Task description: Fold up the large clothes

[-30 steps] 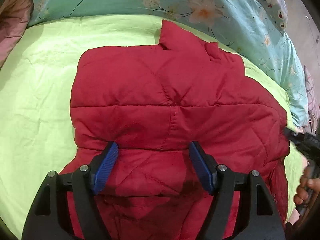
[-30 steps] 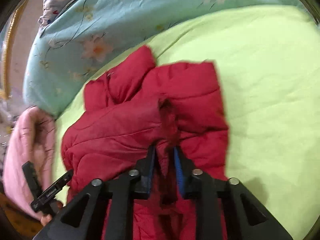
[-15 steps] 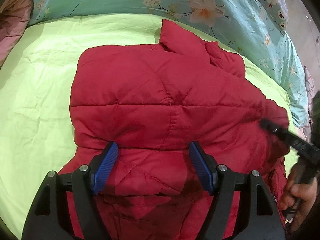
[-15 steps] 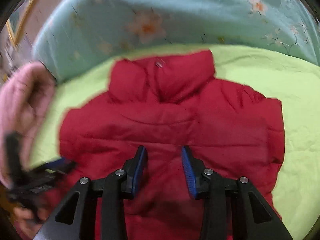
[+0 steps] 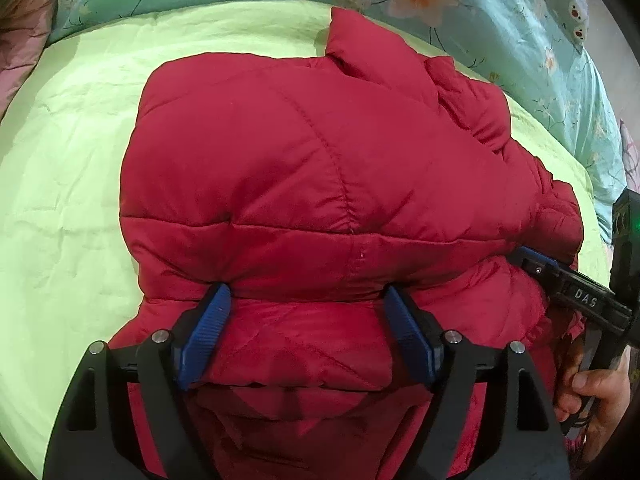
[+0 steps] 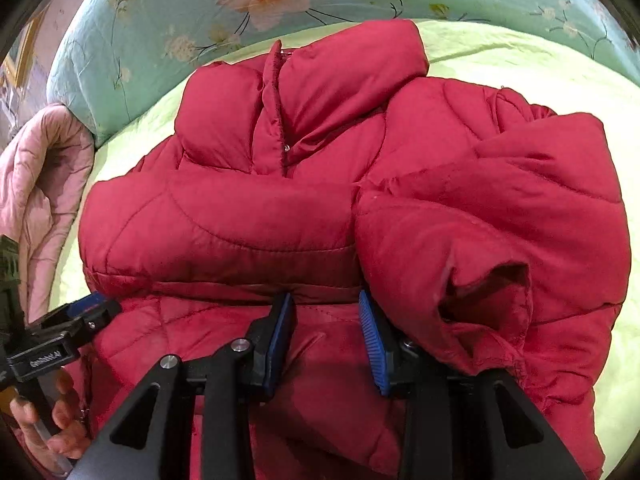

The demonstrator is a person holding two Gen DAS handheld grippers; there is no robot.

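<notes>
A lime-green bed sheet carries a red puffer jacket, sleeves folded inward. The left gripper has just spread its jaws wider; they straddle the jacket's padded lower part without squeezing. The right gripper stands partly apart over the hem; a folded sleeve drapes over and hides its right side.

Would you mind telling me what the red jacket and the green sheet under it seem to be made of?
Jacket: likely padded synthetic shell with a slight sheen; puffy, stitched in quilted panels. Sheet: probably thin woven cotton or a blend, matte, finely creased.
</notes>
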